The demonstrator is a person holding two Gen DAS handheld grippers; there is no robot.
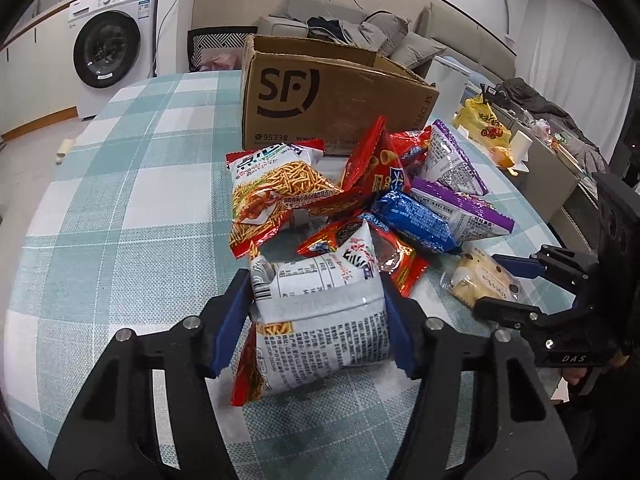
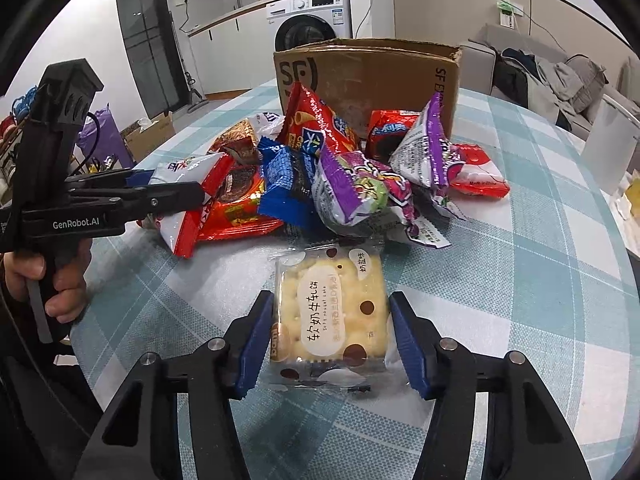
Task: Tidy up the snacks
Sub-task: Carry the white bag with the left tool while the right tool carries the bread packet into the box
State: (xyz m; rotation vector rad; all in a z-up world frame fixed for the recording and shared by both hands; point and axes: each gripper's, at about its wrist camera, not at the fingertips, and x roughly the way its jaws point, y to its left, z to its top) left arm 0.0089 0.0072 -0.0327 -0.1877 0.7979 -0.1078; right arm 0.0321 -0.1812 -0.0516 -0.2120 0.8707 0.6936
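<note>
A white-and-red bag of noodle snacks (image 1: 320, 320) lies at the near edge of a snack pile (image 1: 380, 200) on the checked table. My left gripper (image 1: 314, 284) is shut on it, a blue pad pressed to each side. To the right lies a clear packet of nougat crackers (image 2: 330, 312), and my right gripper (image 2: 331, 298) is shut on its two sides. Each gripper shows from the side in the other view: the left gripper (image 2: 192, 190) and the right gripper (image 1: 488, 282). Behind the pile stands an open cardboard box (image 1: 332, 100) marked SF.
The pile holds red, blue and purple bags (image 2: 352, 184). A yellow bag (image 1: 484, 128) and a white container (image 1: 448, 80) stand at the table's far right. A washing machine (image 1: 108, 44) and a sofa (image 1: 360, 28) lie beyond. A hand (image 2: 60, 280) holds the left gripper's handle.
</note>
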